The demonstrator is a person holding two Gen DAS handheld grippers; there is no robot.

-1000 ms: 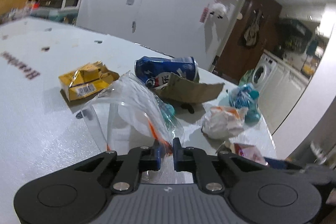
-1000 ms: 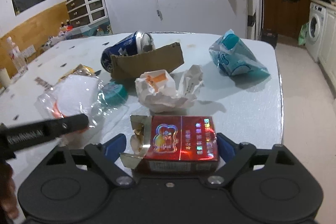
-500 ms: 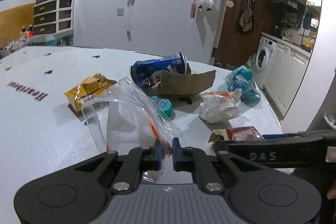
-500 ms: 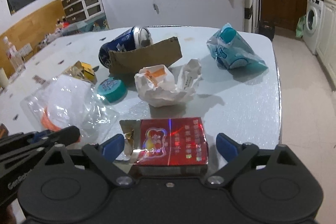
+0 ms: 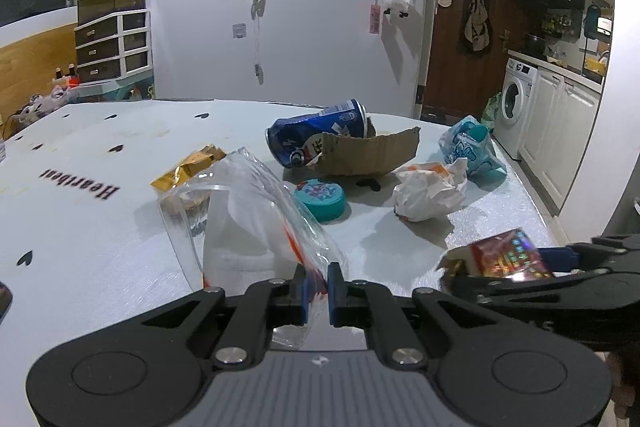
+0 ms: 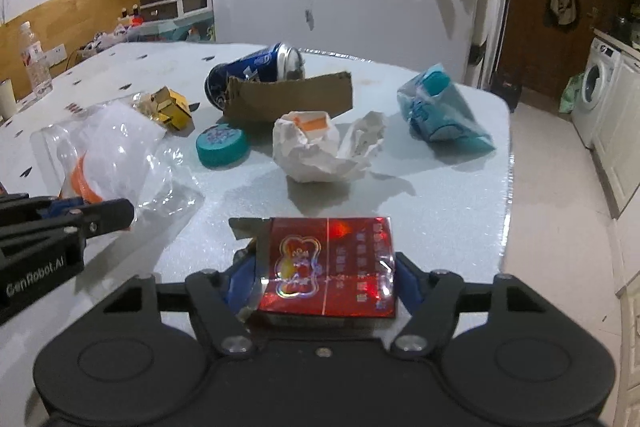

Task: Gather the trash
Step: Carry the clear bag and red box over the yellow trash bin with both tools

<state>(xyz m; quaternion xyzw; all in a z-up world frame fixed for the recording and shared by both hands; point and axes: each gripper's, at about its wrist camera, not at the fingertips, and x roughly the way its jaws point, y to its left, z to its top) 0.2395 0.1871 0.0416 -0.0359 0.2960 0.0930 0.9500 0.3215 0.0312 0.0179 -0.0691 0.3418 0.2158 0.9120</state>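
On the white table (image 6: 440,195) the litter lies where it lay a second ago; what differs is at the two grippers. Largest of the held things, the clear plastic bag (image 5: 248,211) is pinched by its edge in the left gripper (image 5: 317,283), whose jaws are closed tight on it as before, though the view has levelled out from its earlier tilt. The right gripper (image 6: 324,273) has just been closing: its blue pads, which stood clear on either side of the red cigarette pack (image 6: 332,267) a second ago, now press against its two sides. From the left wrist view that pack now shows at the right, just beside the bag. Beyond them rest the dented blue can (image 6: 256,71) behind a strip of cardboard (image 6: 292,97), the teal packet (image 6: 440,111), the crumpled white paper (image 6: 316,147), the yellow wrapper (image 6: 170,107) and the small teal lid (image 6: 221,145).
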